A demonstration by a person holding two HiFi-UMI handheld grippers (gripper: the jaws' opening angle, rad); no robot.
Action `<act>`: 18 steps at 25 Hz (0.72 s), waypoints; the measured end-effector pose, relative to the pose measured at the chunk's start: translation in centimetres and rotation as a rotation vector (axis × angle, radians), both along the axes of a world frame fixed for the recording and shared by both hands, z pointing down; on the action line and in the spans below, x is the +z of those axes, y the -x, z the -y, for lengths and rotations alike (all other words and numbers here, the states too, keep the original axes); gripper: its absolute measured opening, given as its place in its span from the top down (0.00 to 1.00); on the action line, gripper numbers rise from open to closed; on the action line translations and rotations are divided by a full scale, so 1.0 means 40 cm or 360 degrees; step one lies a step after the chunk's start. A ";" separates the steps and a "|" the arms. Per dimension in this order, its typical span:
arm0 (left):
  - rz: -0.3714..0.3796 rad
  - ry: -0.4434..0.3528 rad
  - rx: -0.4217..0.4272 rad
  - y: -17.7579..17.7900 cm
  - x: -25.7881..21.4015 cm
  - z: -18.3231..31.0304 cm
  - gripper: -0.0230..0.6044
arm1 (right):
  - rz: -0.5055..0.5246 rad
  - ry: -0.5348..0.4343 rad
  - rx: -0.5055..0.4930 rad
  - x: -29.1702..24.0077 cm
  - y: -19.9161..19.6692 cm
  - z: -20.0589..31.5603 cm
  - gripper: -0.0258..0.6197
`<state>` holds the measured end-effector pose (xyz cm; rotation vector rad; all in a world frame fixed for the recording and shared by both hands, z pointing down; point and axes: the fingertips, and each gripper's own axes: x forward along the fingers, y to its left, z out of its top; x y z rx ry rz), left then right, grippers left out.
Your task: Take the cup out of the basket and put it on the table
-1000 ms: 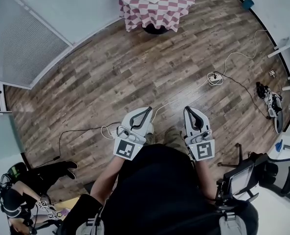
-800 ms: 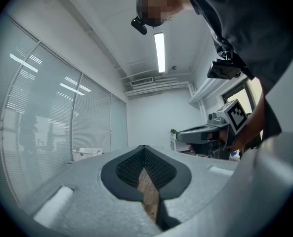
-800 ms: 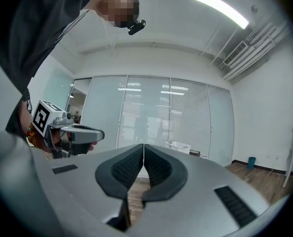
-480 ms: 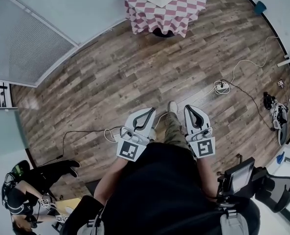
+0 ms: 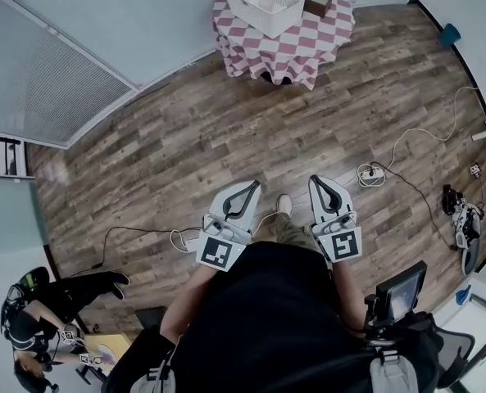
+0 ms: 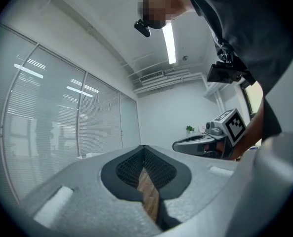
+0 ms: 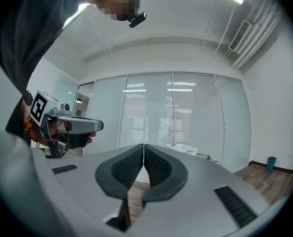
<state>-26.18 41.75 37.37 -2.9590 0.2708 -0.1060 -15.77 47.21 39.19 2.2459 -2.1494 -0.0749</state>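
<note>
Head view gives us the table (image 5: 296, 47) far ahead, the basket (image 5: 244, 11) on it and the cup (image 5: 267, 5) a pale shape inside. Well short of the table, our left gripper (image 5: 252, 185) and right gripper (image 5: 315, 181) are both closed, empty.

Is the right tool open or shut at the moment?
Shut. In the right gripper view, the jaws of the right tool meet at their tips, with nothing held between them.
</note>
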 end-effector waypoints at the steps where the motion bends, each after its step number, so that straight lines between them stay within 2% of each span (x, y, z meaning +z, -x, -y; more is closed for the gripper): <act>1: 0.0003 -0.0011 -0.0005 -0.026 0.000 0.008 0.95 | 0.0004 0.0008 -0.0008 0.004 -0.027 0.009 0.94; 5: 0.0009 -0.0047 -0.0038 -0.115 0.005 0.034 0.95 | 0.0013 0.0027 -0.0068 0.019 -0.113 0.042 0.94; 10: -0.0030 0.0119 -0.0180 -0.176 0.028 0.093 0.95 | 0.0006 0.0068 -0.0118 0.052 -0.204 0.104 0.94; 13: -0.0009 0.0112 -0.0194 -0.192 0.034 0.134 0.95 | -0.0003 0.0073 -0.0150 0.047 -0.225 0.153 0.94; 18: -0.0040 0.0213 -0.0175 -0.239 0.070 0.250 0.95 | -0.0024 0.0086 -0.0158 0.065 -0.256 0.266 0.94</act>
